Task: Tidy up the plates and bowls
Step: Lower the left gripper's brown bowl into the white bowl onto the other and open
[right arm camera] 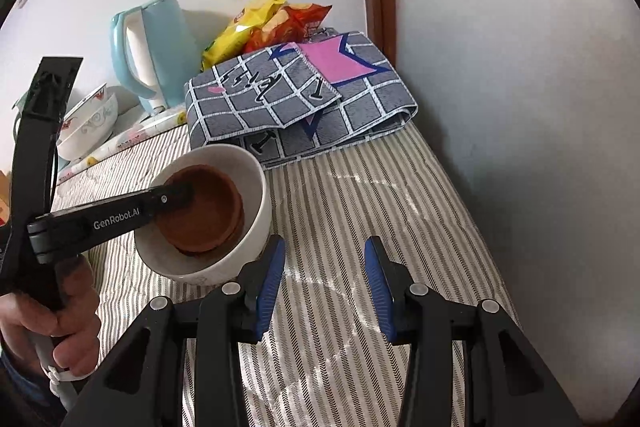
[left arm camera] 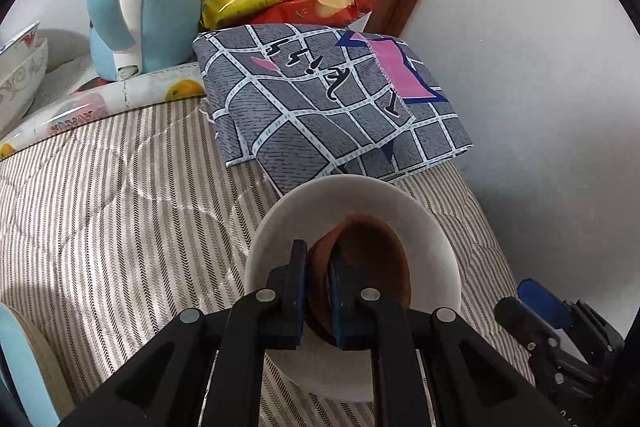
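- Left gripper [left arm camera: 320, 291] pinched the rim of the brown bowl [left arm camera: 372, 259], nested inside the white bowl [left arm camera: 352, 203] on the striped quilt [left arm camera: 120, 207].
- Right gripper [right arm camera: 325, 287] was spread, holding nothing, white bowl just ahead-left.
- Folded checked cloth [right arm camera: 296, 103] lay beyond.

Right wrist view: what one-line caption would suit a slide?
Left gripper nests a small brown bowl inside a white ceramic bowl on striped bedding; right gripper waits open.

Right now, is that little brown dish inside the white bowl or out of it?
Inside. The brown dish sits tilted within the white bowl, below its rim, with the left gripper jaws shut on the dish's edge.
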Tool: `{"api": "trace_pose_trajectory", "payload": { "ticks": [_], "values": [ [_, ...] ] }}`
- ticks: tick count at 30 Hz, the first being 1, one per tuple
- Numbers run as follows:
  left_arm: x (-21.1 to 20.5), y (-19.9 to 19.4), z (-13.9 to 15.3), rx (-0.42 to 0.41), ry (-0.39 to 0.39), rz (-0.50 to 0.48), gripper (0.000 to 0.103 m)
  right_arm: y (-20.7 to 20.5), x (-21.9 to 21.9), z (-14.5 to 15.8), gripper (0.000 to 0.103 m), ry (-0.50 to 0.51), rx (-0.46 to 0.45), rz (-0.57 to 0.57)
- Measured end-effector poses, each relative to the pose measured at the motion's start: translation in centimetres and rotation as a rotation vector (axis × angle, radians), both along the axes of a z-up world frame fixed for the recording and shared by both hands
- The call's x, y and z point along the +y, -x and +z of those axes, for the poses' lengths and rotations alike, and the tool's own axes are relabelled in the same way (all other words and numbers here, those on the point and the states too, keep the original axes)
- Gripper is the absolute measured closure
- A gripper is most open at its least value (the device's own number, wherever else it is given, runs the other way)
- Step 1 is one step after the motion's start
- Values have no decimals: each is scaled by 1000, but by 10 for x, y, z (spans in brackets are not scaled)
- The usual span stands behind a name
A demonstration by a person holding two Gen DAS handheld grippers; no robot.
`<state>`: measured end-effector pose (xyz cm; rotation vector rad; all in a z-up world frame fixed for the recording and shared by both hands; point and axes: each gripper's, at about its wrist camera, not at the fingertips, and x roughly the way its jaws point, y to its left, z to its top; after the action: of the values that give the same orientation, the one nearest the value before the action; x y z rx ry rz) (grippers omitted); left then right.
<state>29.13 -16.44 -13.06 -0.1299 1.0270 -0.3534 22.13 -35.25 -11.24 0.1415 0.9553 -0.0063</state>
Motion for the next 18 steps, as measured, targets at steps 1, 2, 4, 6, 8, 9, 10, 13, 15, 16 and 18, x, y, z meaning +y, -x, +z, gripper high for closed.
{"api": "trace_pose_trajectory", "payload": {
  "ticks": [1,2,4,6,8,9,10,13,15,16,18],
  "values": [
    [-1,0,0,-2,1,-4,93,0,0,-1,62,-1,2,0],
    [-1,0,0,-4,0,-6,93,0,0,-1,62,-3,3,2],
    [-2,0,0,-4,-2,-10,92,0,0,-2,62,-2,8,1],
    [-1,0,0,3,-3,-15,88,-1,0,-2,62,-5,9,0],
    [0,2,3,-4,2,-20,81,-1,0,0,62,-10,6,-1],
    [0,4,4,-11,-1,-19,80,-1,0,0,62,-11,3,1],
    [1,6,7,-22,-6,-18,79,-1,0,1,62,-13,0,2],
    [5,13,14,-43,-16,-16,79,-3,3,4,62,-17,-9,11],
    [10,18,20,-63,-23,-11,79,-4,5,5,62,-18,-12,18],
    [12,21,23,-72,-30,-7,78,-5,6,5,62,-17,-13,20],
    [20,26,27,-88,-38,15,73,-7,9,5,62,-14,-14,28]
  ]
}}
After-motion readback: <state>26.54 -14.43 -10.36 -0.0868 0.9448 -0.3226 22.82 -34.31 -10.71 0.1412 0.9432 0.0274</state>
